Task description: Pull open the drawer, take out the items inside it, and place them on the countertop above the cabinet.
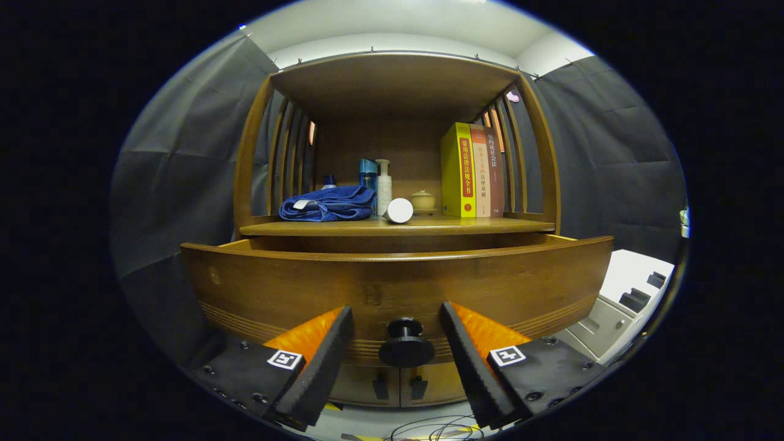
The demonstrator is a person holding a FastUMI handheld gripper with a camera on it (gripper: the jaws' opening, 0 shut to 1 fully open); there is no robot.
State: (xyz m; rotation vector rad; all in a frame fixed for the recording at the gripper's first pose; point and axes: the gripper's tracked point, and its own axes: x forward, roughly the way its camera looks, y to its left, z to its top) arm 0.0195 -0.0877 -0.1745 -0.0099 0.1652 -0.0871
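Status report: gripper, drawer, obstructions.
Gripper open, fingers either side of drawer knob, no contact. Drawer pulled partly out. Nothing blocking.

Curved wooden drawer (392, 288), partly pulled out.

The curved brown wooden drawer front (392, 285) is showing a smooth, satin varnish with fine ribbed grooves running low across it, and its round black knob (406, 343) is catching a glossy highlight between the parted fingers of the gripper (397, 352). Up on the polished wooden countertop (398, 227), the crumpled blue cloth towel (327, 204) is looking soft and matt, the white plastic pump bottle (384, 187) smooth, the yellow book (458, 170) faintly glossy.
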